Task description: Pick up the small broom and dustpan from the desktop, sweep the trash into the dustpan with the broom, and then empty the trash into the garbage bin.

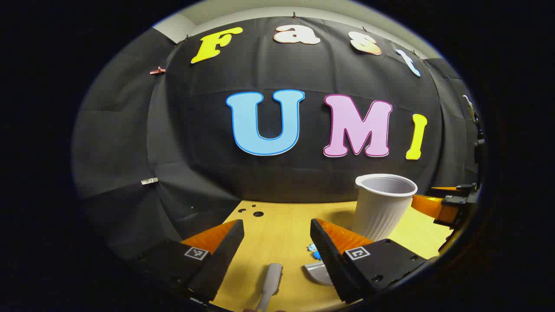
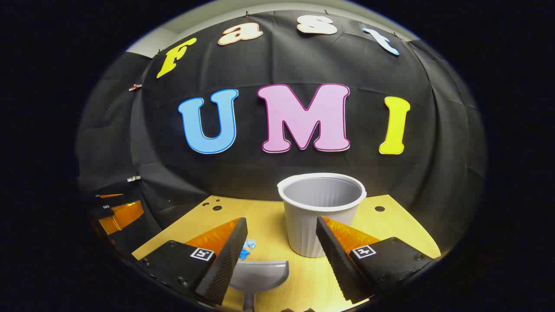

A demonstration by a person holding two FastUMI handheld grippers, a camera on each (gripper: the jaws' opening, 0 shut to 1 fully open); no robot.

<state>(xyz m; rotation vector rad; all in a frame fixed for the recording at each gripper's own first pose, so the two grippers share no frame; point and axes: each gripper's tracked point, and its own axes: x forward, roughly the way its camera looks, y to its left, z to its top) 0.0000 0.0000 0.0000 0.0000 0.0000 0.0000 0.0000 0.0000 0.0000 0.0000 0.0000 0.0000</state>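
- In the left gripper view, the left gripper (image 1: 277,229) sits at the bottom centre with its fingers spread apart and nothing between them; both hover over a yellow wooden desktop (image 1: 282,216).
- The small broom (image 1: 269,286) lies on the desktop at the bottom centre of that frame, in the gap between the two fingers and near their base; only its pale handle end shows clearly; it touches neither finger.
- The grey dustpan (image 1: 315,272) lies low and right of centre, partly hidden behind the right-hand finger; blue scraps of trash (image 1: 314,250) lie just above it on the wood.
- The white ribbed garbage bin (image 1: 382,203) stands upright at the right of centre; the other gripper shows at the far right edge.
- In the right gripper view, the right gripper (image 2: 282,234) also has its fingers apart and empty; the dustpan (image 2: 260,274) lies at the bottom centre, between the fingers and beside the left-hand one, its mouth facing up the frame.
- The trash (image 2: 246,250) lies just above the dustpan's left corner; the bin (image 2: 320,216) stands in the centre, beyond the fingertips; the desktop (image 2: 390,216) runs beneath.
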